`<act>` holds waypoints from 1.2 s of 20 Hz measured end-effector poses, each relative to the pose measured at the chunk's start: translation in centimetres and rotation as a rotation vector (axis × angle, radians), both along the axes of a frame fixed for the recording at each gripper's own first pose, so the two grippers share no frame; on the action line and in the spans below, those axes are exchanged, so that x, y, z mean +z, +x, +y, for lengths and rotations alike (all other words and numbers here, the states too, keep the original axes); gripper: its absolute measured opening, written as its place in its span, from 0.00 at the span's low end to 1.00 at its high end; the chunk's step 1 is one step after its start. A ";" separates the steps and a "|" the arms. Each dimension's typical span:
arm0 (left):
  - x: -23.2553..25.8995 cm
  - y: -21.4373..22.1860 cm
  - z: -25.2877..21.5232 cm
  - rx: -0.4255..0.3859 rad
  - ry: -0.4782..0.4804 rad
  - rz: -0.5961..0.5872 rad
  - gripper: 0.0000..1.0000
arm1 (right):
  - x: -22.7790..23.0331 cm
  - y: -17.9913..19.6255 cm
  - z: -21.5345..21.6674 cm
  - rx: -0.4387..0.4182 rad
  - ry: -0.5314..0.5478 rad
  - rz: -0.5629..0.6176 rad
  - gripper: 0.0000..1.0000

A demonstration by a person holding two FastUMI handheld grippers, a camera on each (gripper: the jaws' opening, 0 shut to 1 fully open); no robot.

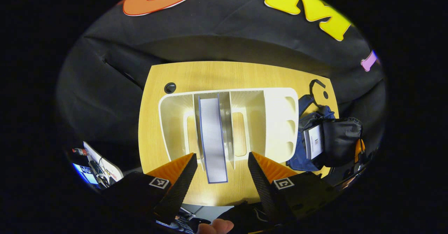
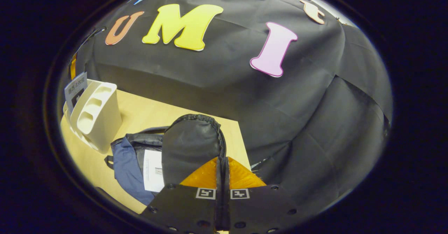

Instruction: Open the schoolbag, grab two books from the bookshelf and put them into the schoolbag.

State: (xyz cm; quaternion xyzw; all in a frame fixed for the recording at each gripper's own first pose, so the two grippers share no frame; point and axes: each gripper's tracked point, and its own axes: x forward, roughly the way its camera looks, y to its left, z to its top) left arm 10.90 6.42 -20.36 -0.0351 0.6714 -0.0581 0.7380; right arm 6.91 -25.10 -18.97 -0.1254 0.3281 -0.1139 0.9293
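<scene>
Hovering wide open, the left gripper (image 1: 220, 164) faces a book (image 1: 212, 136) in the bookshelf (image 1: 276, 122); the right gripper (image 2: 222, 169) pinches the schoolbag (image 2: 189, 146) flap, hiding its edge.

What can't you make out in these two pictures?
- Book title: left gripper view, seen edge-on in the shelf.
- Inside the bag: right gripper view, the raised flap covers it.
- Whether the right hand-held gripper pinches the flap: its fingers hide the contact.
</scene>
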 end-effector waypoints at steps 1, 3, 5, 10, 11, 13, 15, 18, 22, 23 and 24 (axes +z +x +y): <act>-0.5 0.2 0.1 0.000 0.005 0.015 0.92 | 0.0 0.0 0.0 -0.001 -0.001 0.000 0.01; -1.7 0.3 0.3 0.002 0.012 0.047 0.92 | -0.2 0.0 0.0 -0.003 -0.006 0.003 0.01; -3.0 0.1 0.7 0.005 0.025 0.076 0.92 | -0.3 0.0 0.0 -0.005 -0.009 0.006 0.00; -5.5 0.1 0.7 0.024 0.024 0.125 0.92 | -0.7 -0.1 0.0 -0.014 -0.010 0.015 0.01; -5.8 0.0 0.8 0.025 0.030 0.132 0.92 | -0.7 -0.1 0.0 -0.015 -0.010 0.017 0.01; -6.4 -0.2 1.0 0.024 0.048 0.144 0.87 | -0.8 0.0 0.0 -0.017 -0.009 0.018 0.00; -6.8 -0.6 0.9 0.023 0.055 0.160 0.87 | -0.9 0.1 0.0 -0.019 -0.007 0.018 0.00; -7.1 -0.6 0.7 0.027 0.066 0.161 0.81 | -0.9 0.1 -0.1 -0.019 -0.005 0.019 0.01; -7.4 -0.6 0.9 0.061 0.083 0.166 0.66 | -1.0 0.0 -0.2 -0.018 0.000 0.016 0.01; -7.6 -0.7 0.8 0.072 0.080 0.171 0.63 | -1.1 -0.1 -0.2 -0.017 0.002 0.015 0.01; -7.7 -1.0 0.8 0.082 0.081 0.177 0.58 | -1.1 -0.1 -0.3 -0.016 0.004 0.015 0.00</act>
